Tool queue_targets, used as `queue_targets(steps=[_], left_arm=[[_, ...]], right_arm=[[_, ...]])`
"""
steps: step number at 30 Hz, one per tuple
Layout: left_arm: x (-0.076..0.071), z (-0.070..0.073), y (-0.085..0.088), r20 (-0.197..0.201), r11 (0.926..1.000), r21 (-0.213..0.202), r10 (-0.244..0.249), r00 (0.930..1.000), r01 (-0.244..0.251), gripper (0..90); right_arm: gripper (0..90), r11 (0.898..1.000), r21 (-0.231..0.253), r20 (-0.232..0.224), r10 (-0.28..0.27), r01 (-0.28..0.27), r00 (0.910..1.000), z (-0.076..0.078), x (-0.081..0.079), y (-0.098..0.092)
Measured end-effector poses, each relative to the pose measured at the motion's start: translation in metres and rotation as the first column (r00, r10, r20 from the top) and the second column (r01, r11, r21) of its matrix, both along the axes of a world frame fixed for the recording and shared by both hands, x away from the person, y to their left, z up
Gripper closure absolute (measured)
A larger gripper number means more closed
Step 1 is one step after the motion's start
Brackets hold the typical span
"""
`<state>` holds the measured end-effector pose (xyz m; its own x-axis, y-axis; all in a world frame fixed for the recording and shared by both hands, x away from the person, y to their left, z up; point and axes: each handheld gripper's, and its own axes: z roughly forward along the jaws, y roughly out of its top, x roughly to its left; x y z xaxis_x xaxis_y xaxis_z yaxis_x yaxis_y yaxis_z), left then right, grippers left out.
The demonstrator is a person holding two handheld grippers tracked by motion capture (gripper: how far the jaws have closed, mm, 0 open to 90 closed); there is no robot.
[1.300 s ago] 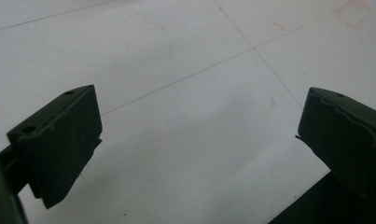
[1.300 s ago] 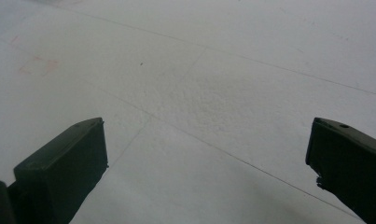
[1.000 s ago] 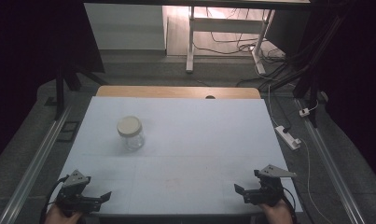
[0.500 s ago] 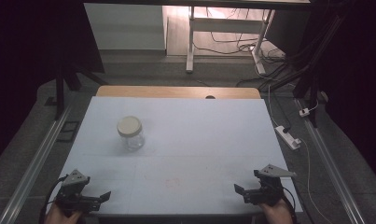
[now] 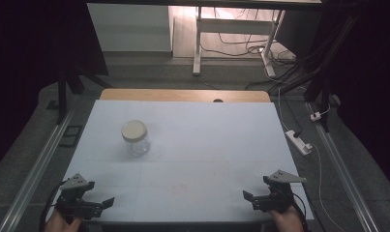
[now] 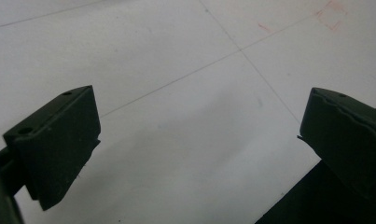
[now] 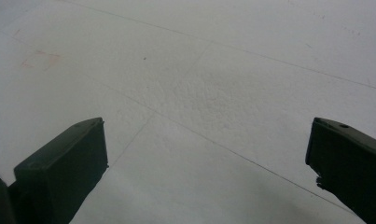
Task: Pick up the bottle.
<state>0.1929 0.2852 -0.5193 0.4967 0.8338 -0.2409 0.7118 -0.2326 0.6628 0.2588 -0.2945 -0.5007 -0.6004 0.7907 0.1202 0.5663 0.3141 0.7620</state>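
A clear glass jar (image 5: 136, 139) with a cream lid stands upright on the left half of the white table (image 5: 207, 140). My left gripper (image 5: 101, 205) rests at the near left corner, far in front of the jar, open with nothing between its jaws. In the left gripper view the left gripper (image 6: 199, 135) has its jaws wide apart over bare table. My right gripper (image 5: 250, 199) sits at the near right corner, open and empty. In the right gripper view the right gripper (image 7: 206, 154) also has its black jaws spread over the white surface.
A wooden strip (image 5: 183, 94) borders the table's far edge. Metal rails (image 5: 35, 166) run along both sides. A white power strip (image 5: 299, 141) lies on the floor at the right. Faint red marks (image 7: 38, 59) show on the table surface.
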Motion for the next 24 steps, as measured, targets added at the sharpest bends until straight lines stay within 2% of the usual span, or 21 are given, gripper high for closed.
queue_targets(steps=[3,7,12,19,24], left_arm=[[0.003,-0.001,0.002,-0.001,0.9995,-0.021,-0.022,0.9998,0.022,0.0],[0.005,-0.001,0.001,0.012,0.9991,-0.023,-0.035,0.9993,0.035,0.0],[0.007,0.002,0.001,0.042,0.9992,-0.018,-0.034,0.9985,0.035,0.0],[0.016,0.004,-0.004,0.059,0.9995,-0.006,-0.031,0.9977,0.032,0.3],[0.023,0.003,-0.007,0.064,0.9988,-0.027,-0.038,0.9972,0.040,0.0]], right_arm=[[0.0,1.000,0.000,-0.002,-0.001,0.001,1.0000,0.000,0.000,0.000],[0.0,1.000,0.001,-0.004,-0.002,0.002,1.0000,0.000,0.000,0.000],[0.0,1.000,-0.002,-0.004,-0.001,0.001,1.0000,0.000,0.000,0.000],[0.0,1.000,-0.002,-0.006,0.001,-0.001,1.0000,0.000,0.001,0.001],[0.0,1.000,-0.003,-0.006,0.002,-0.002,1.0000,0.000,0.001,0.001]])
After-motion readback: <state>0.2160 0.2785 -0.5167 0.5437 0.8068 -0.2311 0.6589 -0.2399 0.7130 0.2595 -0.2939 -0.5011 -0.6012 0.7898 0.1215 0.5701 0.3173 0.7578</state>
